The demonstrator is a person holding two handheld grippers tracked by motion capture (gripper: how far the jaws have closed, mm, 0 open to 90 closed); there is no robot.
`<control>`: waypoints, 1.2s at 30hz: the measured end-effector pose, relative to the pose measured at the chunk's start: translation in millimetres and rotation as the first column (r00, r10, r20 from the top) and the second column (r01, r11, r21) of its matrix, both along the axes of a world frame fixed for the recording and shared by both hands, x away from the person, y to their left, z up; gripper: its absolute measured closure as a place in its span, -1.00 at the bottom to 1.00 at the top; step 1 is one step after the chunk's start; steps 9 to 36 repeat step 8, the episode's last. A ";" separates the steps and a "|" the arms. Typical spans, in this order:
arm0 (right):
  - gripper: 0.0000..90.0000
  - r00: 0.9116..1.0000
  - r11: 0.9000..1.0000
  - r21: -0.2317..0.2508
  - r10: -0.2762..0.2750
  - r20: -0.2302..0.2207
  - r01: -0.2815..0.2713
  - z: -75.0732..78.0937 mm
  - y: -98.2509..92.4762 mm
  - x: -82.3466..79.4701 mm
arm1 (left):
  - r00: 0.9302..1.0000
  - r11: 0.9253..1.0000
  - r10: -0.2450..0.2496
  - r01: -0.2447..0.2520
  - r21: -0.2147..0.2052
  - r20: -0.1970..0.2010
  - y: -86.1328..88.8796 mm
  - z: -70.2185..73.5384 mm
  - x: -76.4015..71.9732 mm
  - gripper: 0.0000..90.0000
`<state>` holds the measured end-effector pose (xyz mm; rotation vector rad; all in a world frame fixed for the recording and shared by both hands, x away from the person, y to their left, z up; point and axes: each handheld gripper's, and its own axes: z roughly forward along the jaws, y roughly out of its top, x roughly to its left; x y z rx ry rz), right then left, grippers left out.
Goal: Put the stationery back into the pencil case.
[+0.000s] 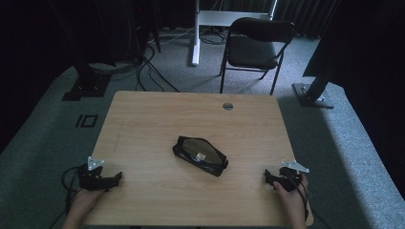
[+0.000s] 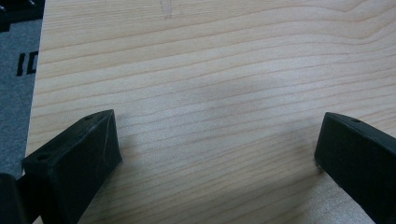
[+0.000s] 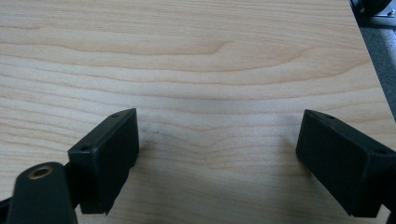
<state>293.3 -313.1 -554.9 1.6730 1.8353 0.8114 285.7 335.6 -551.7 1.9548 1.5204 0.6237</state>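
A black zip pouch point(image 1: 199, 155) with a clear window lies slantwise at the middle of the wooden table point(image 1: 143, 119). My left gripper point(image 1: 117, 178) rests on the table near its front left corner, well left of the pouch. In its own view the left gripper point(image 2: 217, 149) stands open over bare wood. My right gripper point(image 1: 268, 177) rests near the front right edge, to the right of the pouch. The right gripper point(image 3: 217, 149) is open too, with bare wood between its jaws.
A round cable hole point(image 1: 228, 106) sits near the table's far edge. Beyond the table stand a black folding chair point(image 1: 255, 45), a white desk leg point(image 1: 195, 33), dark stand bases point(image 1: 86, 86) and floor cables point(image 1: 148, 67). Grey carpet surrounds the table.
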 end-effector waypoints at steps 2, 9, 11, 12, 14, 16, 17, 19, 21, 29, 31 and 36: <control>-0.73 1.000 1.000 0.001 0.000 -0.001 0.000 0.0 0.0 0.1 | 1.000 1.000 0.000 0.000 0.000 0.000 0.0 0.0 0.0 -1.00; -0.72 1.000 1.000 0.000 0.001 -0.001 -0.001 0.0 0.1 0.0 | 1.000 1.000 -0.001 0.001 0.001 -0.001 0.2 0.1 0.0 -1.00; -0.72 1.000 1.000 0.000 0.001 -0.001 -0.001 0.0 0.1 0.0 | 1.000 1.000 -0.001 0.001 0.001 -0.001 0.2 0.1 0.0 -1.00; -0.72 1.000 1.000 0.000 0.001 -0.001 -0.001 0.0 0.1 0.0 | 1.000 1.000 -0.001 0.001 0.001 -0.001 0.2 0.1 0.0 -1.00; -0.72 1.000 1.000 0.000 0.001 -0.001 -0.001 0.0 0.1 0.0 | 1.000 1.000 -0.001 0.001 0.001 -0.001 0.2 0.1 0.0 -1.00; -0.72 1.000 1.000 0.000 0.001 -0.001 -0.001 0.0 0.1 0.0 | 1.000 1.000 -0.001 0.001 0.001 -0.001 0.2 0.1 0.0 -1.00; -0.72 1.000 1.000 0.000 0.001 -0.001 -0.001 0.0 0.1 0.0 | 1.000 1.000 -0.001 0.001 0.001 -0.001 0.2 0.1 0.0 -1.00; -0.72 1.000 1.000 0.000 0.001 -0.001 -0.001 0.0 0.1 0.0 | 1.000 1.000 -0.001 0.001 0.001 -0.001 0.2 0.1 0.0 -1.00; -0.72 1.000 1.000 0.000 0.001 -0.001 -0.001 0.0 0.1 0.0 | 1.000 1.000 -0.001 0.001 0.001 -0.001 0.2 0.1 0.0 -1.00; -0.72 1.000 1.000 0.000 0.001 -0.001 -0.001 0.0 0.1 0.0 | 1.000 1.000 -0.001 0.001 0.001 -0.001 0.2 0.1 0.0 -1.00; -0.72 1.000 1.000 0.000 0.001 -0.001 -0.001 0.0 0.1 0.0 | 1.000 1.000 -0.001 0.001 0.001 -0.001 0.2 0.1 0.0 -1.00; -0.72 1.000 1.000 0.000 0.001 -0.001 -0.001 0.0 0.1 0.0 | 1.000 1.000 -0.001 0.001 0.001 -0.001 0.2 0.1 0.0 -1.00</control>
